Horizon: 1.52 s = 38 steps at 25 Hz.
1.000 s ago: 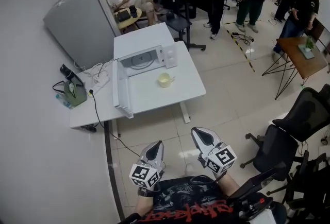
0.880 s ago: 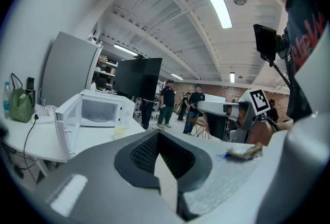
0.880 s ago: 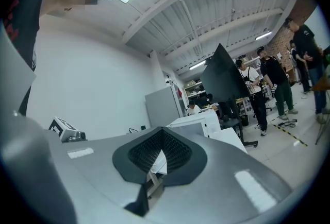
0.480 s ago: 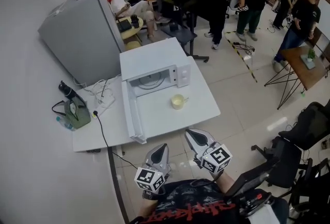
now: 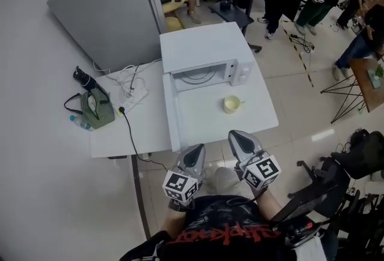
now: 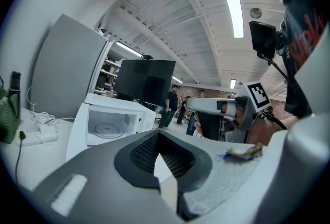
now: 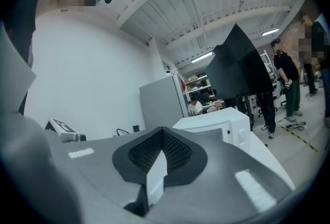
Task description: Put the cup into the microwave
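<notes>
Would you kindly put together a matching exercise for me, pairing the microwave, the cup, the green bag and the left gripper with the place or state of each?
Things:
1. microwave
2. cup
3. green bag
4. left gripper

Places or states:
A. jaws together, nothing between them
B. door swung open
C. pale yellow, standing on the table in front of the microwave
D. lying at the table's left end in the head view

Pairs: 1-B, 2-C, 3-D, 4-A
</notes>
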Motion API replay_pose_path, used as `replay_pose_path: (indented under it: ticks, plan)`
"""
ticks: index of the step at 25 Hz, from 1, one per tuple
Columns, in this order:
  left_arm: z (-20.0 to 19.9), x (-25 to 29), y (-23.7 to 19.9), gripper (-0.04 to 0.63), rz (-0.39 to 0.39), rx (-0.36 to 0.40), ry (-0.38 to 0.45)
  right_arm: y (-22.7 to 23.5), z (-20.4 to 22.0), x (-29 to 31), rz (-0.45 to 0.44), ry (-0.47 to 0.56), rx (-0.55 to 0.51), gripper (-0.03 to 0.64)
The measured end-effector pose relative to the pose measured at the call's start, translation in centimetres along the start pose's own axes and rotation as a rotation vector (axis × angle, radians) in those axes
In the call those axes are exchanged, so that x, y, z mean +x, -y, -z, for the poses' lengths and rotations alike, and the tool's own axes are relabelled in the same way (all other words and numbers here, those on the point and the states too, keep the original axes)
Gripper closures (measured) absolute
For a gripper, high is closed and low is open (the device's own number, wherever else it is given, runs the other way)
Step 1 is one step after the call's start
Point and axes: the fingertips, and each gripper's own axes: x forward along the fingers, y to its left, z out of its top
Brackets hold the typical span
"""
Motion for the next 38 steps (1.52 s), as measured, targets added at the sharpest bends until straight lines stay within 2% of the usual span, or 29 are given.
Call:
replay_pose_path:
  ticks: [3,6,10,12,16,18,22,23,27,28,29,31,35,36,38]
  plan:
    - [-0.3,0.7,-0.6,0.592,0.019,0.000,-0.013,1.7,0.4,1.0,0.049,-0.027,-0.021,0.614]
    - [-1.6,1.1,-2.2,0.592,0.006,-0.052,0.013,3.2,1.1,2.3,0.067,-0.037,-0.011,0.614]
    - [-3.9,2.4,-4.3,0.592,-0.031,-0.008,0.038,4.4,0.9,4.9,0.032,-0.036,-0.028,0.614]
    - [-4.8,3.3,-5.9,0.592,-0.064,0.009,0.039,5.9,0.3,6.1,0.032,-0.026,-0.044,0.614]
    - [-6.6,5.2,-9.6,0.592,-0.170,-0.032,0.063,9.9,-1.6,7.7,0.036,-0.024,-0.105,0.614]
    - [-6.8,7.0,-9.9,0.592,-0.184,-0.015,0.045,12.0,-2.0,8.0,0.041,-0.032,-0.113,0.614]
    - [-7.3,10.3,-8.7,0.592,-0.175,0.066,0.022,15.5,-1.7,8.8,0.067,-0.059,-0.157,0.608]
    - [-7.3,10.5,-8.6,0.592,-0.191,0.070,0.014,15.9,-1.3,8.9,0.052,-0.069,-0.156,0.543]
    - [-6.7,11.2,-9.7,0.592,-0.273,0.052,0.006,17.5,2.5,9.7,-0.048,-0.158,-0.179,0.401]
    - [-6.6,11.3,-10.1,0.592,-0.286,0.051,0.005,18.2,3.8,10.0,-0.064,-0.194,-0.198,0.368]
    - [-6.6,11.3,-10.4,0.592,-0.293,0.050,0.001,19.0,5.3,10.3,-0.080,-0.231,-0.221,0.366]
    - [-6.2,10.9,-11.1,0.592,-0.298,0.044,-0.015,20.3,8.8,10.5,-0.109,-0.324,-0.285,0.312]
    - [-6.3,10.4,-12.7,0.592,-0.267,0.050,-0.025,22.3,16.7,10.4,-0.183,-0.564,-0.405,0.114]
    - [-6.7,10.3,-12.9,0.591,-0.259,0.061,-0.020,22.8,18.6,10.5,-0.203,-0.624,-0.423,0.089]
    - [-7.3,10.2,-13.4,0.592,-0.257,0.064,-0.011,24.2,21.8,11.1,-0.224,-0.729,-0.460,0.086]
